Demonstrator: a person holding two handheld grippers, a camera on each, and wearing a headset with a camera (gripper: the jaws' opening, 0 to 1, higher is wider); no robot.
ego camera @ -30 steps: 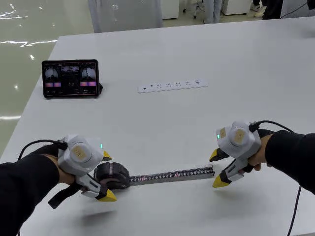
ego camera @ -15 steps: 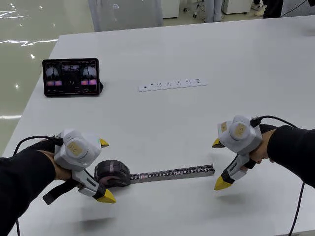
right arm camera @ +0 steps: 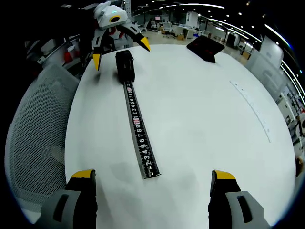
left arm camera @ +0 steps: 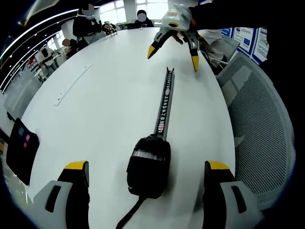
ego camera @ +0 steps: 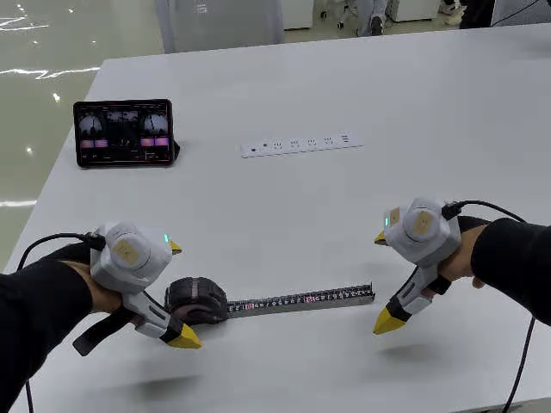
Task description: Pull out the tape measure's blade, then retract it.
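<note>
Tape measure (ego camera: 196, 299) one, tools (ego camera: 180, 292) (ego camera: 382, 280) two

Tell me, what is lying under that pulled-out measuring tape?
Just the white table: the tape's blade lies flat on it, running from the black case. The strip of tabletop right beneath is covered, so unseen.

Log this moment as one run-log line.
left gripper: open, straddling black round tape measure case, untouched | right gripper: open by tip of dark numbered blade, untouched | blade: extended, flat on white table
</note>
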